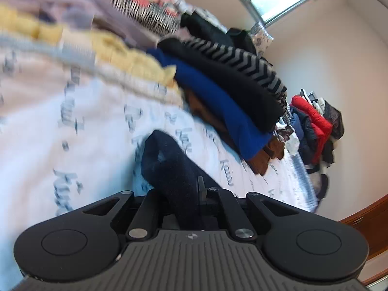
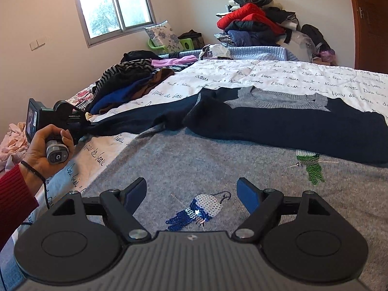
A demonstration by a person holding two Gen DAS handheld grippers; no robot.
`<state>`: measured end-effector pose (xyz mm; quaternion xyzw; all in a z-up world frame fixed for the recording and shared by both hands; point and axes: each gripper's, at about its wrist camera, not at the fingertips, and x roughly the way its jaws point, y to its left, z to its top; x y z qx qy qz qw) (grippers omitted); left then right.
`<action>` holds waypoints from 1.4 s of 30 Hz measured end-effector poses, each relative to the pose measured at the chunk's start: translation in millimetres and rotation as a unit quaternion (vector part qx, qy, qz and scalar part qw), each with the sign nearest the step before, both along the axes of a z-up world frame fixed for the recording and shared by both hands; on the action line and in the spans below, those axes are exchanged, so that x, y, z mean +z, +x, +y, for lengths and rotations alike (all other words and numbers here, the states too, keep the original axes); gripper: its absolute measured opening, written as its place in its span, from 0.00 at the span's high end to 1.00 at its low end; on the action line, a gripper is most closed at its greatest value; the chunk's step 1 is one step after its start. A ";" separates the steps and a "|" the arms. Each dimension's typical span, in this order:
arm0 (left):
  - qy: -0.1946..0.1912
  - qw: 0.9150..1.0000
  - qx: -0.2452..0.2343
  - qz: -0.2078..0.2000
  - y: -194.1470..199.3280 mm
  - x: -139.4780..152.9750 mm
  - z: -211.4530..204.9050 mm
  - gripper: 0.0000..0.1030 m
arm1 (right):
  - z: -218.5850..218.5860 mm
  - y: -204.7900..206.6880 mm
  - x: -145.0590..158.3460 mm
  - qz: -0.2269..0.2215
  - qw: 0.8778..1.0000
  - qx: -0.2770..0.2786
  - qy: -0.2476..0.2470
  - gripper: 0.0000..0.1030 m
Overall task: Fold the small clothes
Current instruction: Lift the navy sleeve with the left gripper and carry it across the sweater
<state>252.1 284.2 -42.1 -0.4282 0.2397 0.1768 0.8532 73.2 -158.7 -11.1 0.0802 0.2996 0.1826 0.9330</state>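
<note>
A grey sweater (image 2: 194, 160) with sequin birds and navy sleeves lies flat on the bed. Its right navy sleeve (image 2: 291, 131) is folded across the chest. My left gripper (image 1: 186, 189) is shut on the cuff of the left navy sleeve (image 1: 167, 160) and holds it out over the bed's left side; the gripper also shows in the right wrist view (image 2: 82, 126), with the sleeve (image 2: 135, 118) stretched from it. My right gripper (image 2: 191, 194) is open and empty, low over the sweater's lower front.
A stack of folded clothes (image 2: 126, 84) lies on the white printed bedcover (image 2: 266, 77) at the left; it also shows in the left wrist view (image 1: 218, 92). A pile of clothes (image 2: 257, 24) sits against the far wall. A wooden door (image 2: 371, 19) stands at the right.
</note>
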 end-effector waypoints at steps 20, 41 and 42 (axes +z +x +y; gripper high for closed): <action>0.235 0.967 -0.006 0.099 16.2 18.0 -15.4 0.90 | -3.8 -0.3 -6.0 0.013 1.000 -0.004 0.002 0.21; 0.252 0.962 -0.005 0.106 14.4 15.2 -17.9 0.90 | -6.9 1.4 -9.0 0.025 1.000 -0.009 0.010 0.21; 0.254 0.961 -0.005 0.105 14.0 16.4 -18.1 0.90 | -7.4 1.2 -8.9 0.025 1.000 -0.009 0.010 0.21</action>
